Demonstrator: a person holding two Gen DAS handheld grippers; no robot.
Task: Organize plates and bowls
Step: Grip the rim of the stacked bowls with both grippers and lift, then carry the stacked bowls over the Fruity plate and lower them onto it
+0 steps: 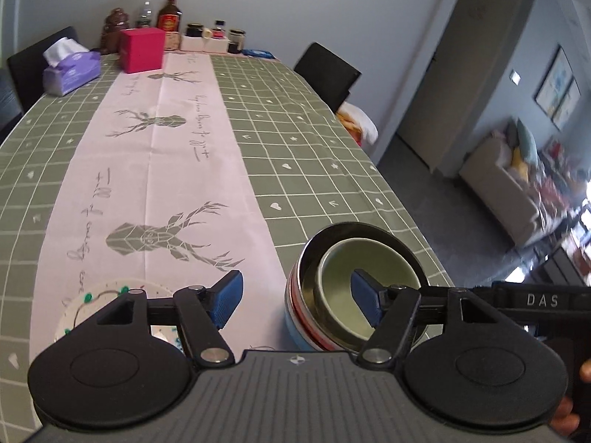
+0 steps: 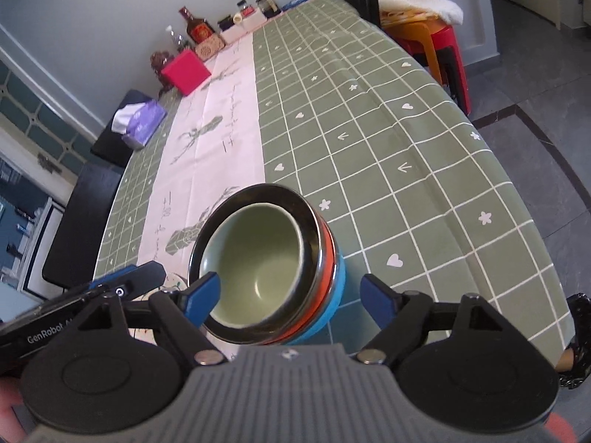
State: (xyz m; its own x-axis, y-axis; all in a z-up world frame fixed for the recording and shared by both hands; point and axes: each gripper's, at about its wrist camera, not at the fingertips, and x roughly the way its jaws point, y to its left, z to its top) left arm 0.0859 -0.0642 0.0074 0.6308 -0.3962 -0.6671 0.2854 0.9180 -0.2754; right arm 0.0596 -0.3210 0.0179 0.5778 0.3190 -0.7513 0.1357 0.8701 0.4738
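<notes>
The bowl stack (image 2: 266, 273) sits on the worktop (image 2: 388, 140), just right of the speckled plate (image 1: 110, 295). Both the left claw (image 1: 295, 299) and right claw (image 2: 286, 299) are released. Nested ceramic and steel look heavy, slick and chippable; I'd grip the outer walls low.

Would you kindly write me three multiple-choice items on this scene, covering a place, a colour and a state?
1. Where is the green bowl?
A. Nested in the bowl stack
B. On the tissue box
C. On a chair

2. What colour is the box at the far end?
A. Yellow
B. Red
C. Black

3. How is the right tool?
A. Shut on the bowl
B. Open
C. Out of view

Answers: 1 A, it sits inside the steel rim. 2 B, plainly red. 3 B, its fingers stand apart, flanking the stack.
</notes>
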